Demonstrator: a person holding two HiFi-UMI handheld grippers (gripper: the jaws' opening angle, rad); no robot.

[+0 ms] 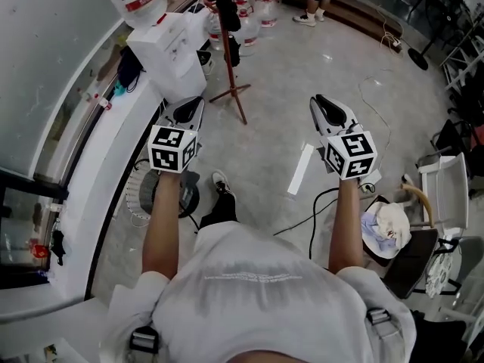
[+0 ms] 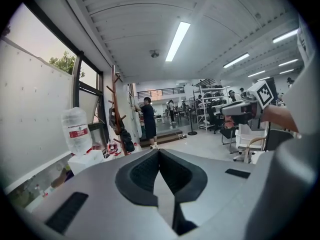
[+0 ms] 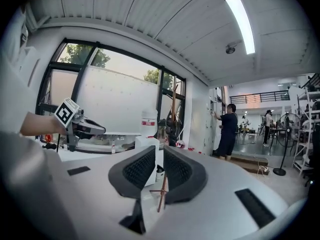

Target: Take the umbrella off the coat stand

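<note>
The brown wooden coat stand (image 1: 229, 66) rises from the grey floor well ahead of both grippers. Dark things (image 1: 228, 12) hang on it, and I cannot tell which one is the umbrella. In the left gripper view the coat stand (image 2: 114, 111) is far off at the left, with a dark bundle (image 2: 127, 141) hanging low on it. My left gripper (image 1: 189, 104) (image 2: 159, 153) is shut and empty. My right gripper (image 1: 324, 101) (image 3: 158, 151) is open by a narrow gap with nothing in it. Through that gap I see the coat stand's foot (image 3: 161, 194). Both grippers are held in the air, side by side.
A white water dispenser (image 1: 170, 44) with its bottle stands left of the stand, by a long white window ledge (image 1: 98, 165). Water jugs (image 1: 265, 10) sit behind. A fan (image 1: 162, 195), a cable (image 1: 318, 203) and a white chair (image 1: 446, 187) are nearby. A person (image 2: 148, 121) stands beyond.
</note>
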